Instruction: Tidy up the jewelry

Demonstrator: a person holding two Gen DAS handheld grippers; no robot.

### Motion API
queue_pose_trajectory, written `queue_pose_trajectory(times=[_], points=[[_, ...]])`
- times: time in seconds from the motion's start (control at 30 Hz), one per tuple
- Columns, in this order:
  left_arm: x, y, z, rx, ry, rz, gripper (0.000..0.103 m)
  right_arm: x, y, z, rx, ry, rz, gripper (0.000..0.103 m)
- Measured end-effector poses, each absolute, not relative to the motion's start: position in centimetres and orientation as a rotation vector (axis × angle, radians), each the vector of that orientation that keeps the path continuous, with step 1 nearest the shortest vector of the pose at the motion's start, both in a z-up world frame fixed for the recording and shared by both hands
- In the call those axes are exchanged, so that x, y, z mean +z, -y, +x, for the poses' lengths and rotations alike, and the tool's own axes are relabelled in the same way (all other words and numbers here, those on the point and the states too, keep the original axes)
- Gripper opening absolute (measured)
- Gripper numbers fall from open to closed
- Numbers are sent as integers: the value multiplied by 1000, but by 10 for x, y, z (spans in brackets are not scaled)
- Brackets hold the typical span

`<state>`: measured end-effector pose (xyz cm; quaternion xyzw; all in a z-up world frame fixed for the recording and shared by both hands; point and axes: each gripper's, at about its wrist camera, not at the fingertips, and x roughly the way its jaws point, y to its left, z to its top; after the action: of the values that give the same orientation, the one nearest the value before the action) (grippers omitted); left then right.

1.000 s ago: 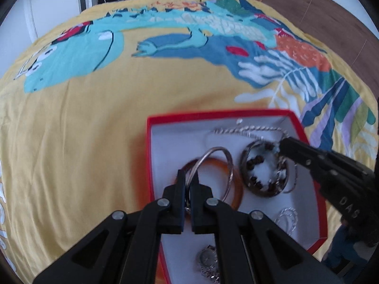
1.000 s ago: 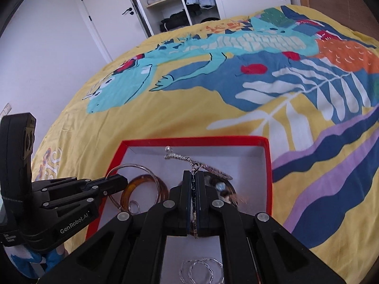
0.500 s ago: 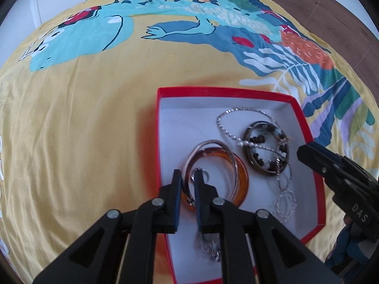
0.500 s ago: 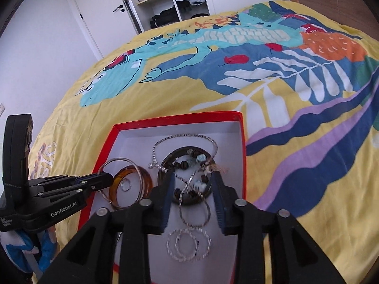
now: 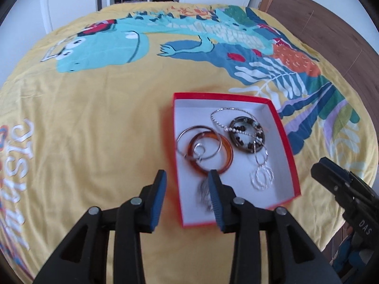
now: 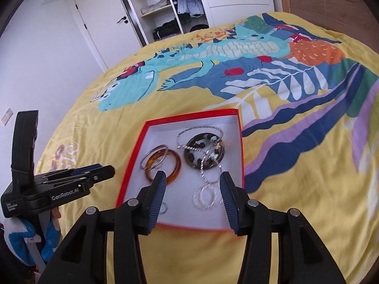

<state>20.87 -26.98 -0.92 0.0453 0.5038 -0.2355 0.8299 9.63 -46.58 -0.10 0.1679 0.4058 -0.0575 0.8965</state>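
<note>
A red box (image 5: 281, 127) with a white inside lies on the yellow bedspread and holds jewelry. In it are an amber bangle (image 5: 227, 152) with a thin silver bangle (image 5: 183, 133) over it, a dark beaded bracelet (image 5: 246, 146), a silver chain (image 5: 219, 123) and twisted silver hoops (image 5: 261, 177). My left gripper (image 5: 187, 184) is open and empty above the box's near left corner. My right gripper (image 6: 191, 184) is open and empty above the box's near edge (image 6: 189, 226). The amber bangle (image 6: 174, 171) and the hoops (image 6: 206, 197) also show in the right wrist view.
The bed carries a yellow cover (image 5: 94, 123) with a large teal crocodile print (image 5: 113, 47). An open wardrobe (image 6: 173, 7) and a white door (image 6: 94, 23) stand behind the bed. Wooden floor (image 5: 331, 37) lies to the right.
Both grippers have opened and pulled back and up from the box. The silver bangle and the chain they held now lie in the box.
</note>
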Motion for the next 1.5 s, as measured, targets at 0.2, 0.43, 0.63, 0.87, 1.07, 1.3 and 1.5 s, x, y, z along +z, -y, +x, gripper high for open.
queue_pose_trajectory(times=[0.2, 0.43, 0.63, 0.87, 1.07, 1.3, 1.5], points=[[28, 227, 165, -447, -985, 104, 44, 26, 437, 64, -124, -803, 337, 57], [65, 181, 113, -350, -889, 97, 48, 58, 394, 27, -125, -764, 275, 68], [94, 141, 69, -258, -798, 108, 59, 78, 361, 1, -130, -723, 226, 82], [120, 98, 23, -188, -708, 104, 64, 94, 323, -31, -144, -683, 193, 97], [131, 69, -8, -178, -663, 76, 64, 100, 299, -53, -160, -666, 162, 103], [140, 53, -25, -159, -615, 67, 64, 106, 289, -68, -173, -647, 131, 103], [139, 49, -26, -123, -606, 76, 64, 109, 290, -76, -198, -633, 116, 103]])
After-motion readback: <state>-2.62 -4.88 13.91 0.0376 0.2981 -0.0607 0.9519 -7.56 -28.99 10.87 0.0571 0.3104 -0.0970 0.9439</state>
